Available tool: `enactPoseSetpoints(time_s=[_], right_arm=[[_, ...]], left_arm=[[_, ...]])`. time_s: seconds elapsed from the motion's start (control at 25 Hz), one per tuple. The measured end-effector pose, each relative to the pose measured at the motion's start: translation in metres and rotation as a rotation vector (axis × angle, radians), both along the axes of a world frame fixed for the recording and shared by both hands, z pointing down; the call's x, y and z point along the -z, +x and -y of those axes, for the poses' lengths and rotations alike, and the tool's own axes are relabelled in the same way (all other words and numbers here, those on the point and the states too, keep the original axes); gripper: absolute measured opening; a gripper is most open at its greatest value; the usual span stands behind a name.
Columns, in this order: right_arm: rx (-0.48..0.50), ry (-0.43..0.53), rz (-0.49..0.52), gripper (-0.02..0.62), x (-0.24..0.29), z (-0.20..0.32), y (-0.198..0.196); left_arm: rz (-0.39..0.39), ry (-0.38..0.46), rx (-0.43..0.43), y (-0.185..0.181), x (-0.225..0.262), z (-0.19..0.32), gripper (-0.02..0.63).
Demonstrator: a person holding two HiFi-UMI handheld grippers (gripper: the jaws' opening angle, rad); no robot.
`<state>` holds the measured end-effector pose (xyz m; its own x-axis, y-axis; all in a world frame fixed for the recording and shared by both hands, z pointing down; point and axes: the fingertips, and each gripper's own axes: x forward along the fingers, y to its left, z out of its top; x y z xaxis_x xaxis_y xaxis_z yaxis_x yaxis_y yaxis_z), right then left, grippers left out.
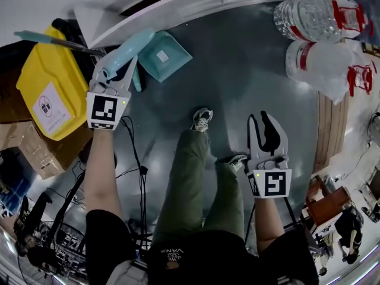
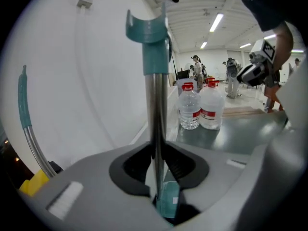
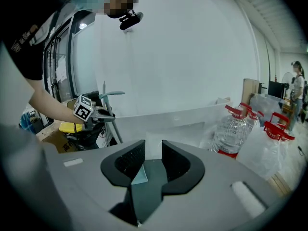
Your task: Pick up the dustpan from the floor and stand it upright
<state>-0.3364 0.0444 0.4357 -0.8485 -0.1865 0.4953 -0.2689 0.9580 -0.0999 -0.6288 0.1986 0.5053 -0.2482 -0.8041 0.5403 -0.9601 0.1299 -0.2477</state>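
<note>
Teal plastic dustpan point(image 1: 165, 55), smooth metal shaft point(image 2: 155, 109) clamped in left tool point(image 2: 158, 163), right tool point(image 3: 148, 160) parted, empty

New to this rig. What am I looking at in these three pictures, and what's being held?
No robot: a person holds a two-jaw gripper in each hand. The head view looks down from the person's head; the other two cameras ride on the grippers, looking along their jaws. The left gripper is clamped on the metal handle of the teal dustpan, whose pan sits low by the floor. The right gripper is open and empty. Nearby: a yellow bin and water bottles.
</note>
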Motion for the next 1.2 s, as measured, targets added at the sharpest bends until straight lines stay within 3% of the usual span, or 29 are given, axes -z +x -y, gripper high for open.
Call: enactPoseSetpoints(time_s=[0.2, 0.48, 0.64, 0.88, 1.2], right_arm=[[-0.009, 0.005, 0.01, 0.104, 0.004, 0.002, 0.004], [-0.018, 0.005, 0.051, 0.104, 0.02, 0.004, 0.019], [-0.012, 0.01, 0.103, 0.104, 0.034, 0.007, 0.035], [0.042, 0.034, 0.207, 0.104, 0.067, 0.012, 0.074], [0.114, 0.067, 0.32, 0.104, 0.137, 0.022, 0.161]], left_arm=[[0.04, -0.019, -0.003, 0.004, -0.003, 0.007, 0.14], [-0.014, -0.005, 0.09, 0.008, 0.003, 0.003, 0.162], [-0.004, -0.012, 0.12, 0.025, 0.013, -0.005, 0.178], [0.036, 0.01, 0.182, 0.075, 0.048, -0.014, 0.179], [0.061, 0.156, 0.265, 0.196, 0.135, -0.011, 0.179]])
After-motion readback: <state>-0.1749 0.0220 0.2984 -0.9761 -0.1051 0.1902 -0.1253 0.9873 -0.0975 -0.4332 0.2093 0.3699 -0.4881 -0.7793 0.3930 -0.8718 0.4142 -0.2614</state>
